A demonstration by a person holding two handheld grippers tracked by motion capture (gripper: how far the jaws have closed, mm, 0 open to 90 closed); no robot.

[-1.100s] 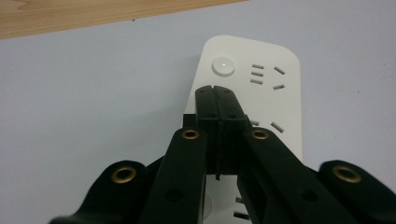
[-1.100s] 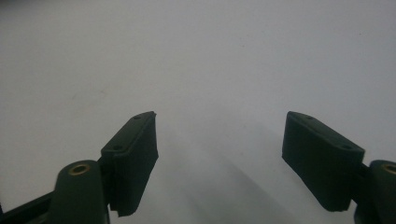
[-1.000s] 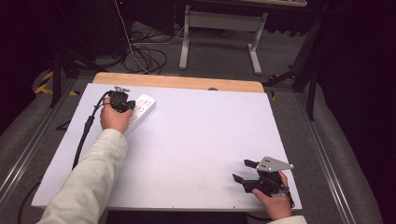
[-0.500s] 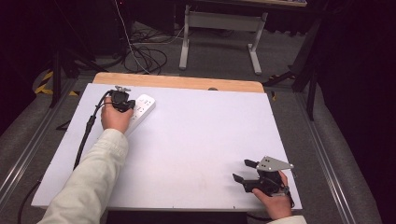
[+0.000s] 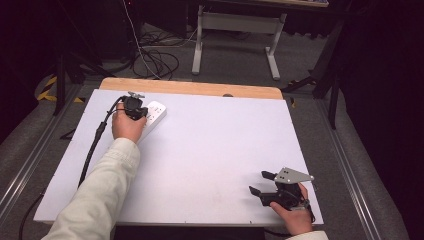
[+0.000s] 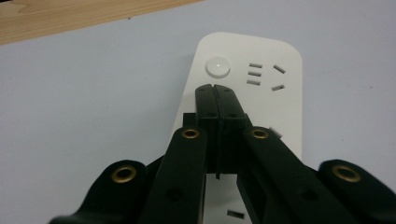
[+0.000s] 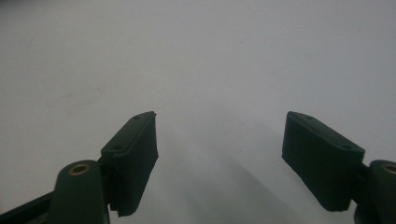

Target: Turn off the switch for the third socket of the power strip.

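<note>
Left gripper view: the closed left claw (image 6: 216, 93) is being aimed at the strip's (image 6: 275, 98) button (image 6: 217, 67), seemingly unpressed; the right claw (image 7: 219, 154) is being held open, idle.

No visible change: the left gripper (image 5: 134, 106) stays over the white plastic power strip (image 5: 153, 116), and the right gripper (image 5: 260, 183) stays at the near edge.

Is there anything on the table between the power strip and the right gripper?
No. In the high view, the stretch of white table top between the power strip at far left and the right gripper near the front right corner is bare.
</note>
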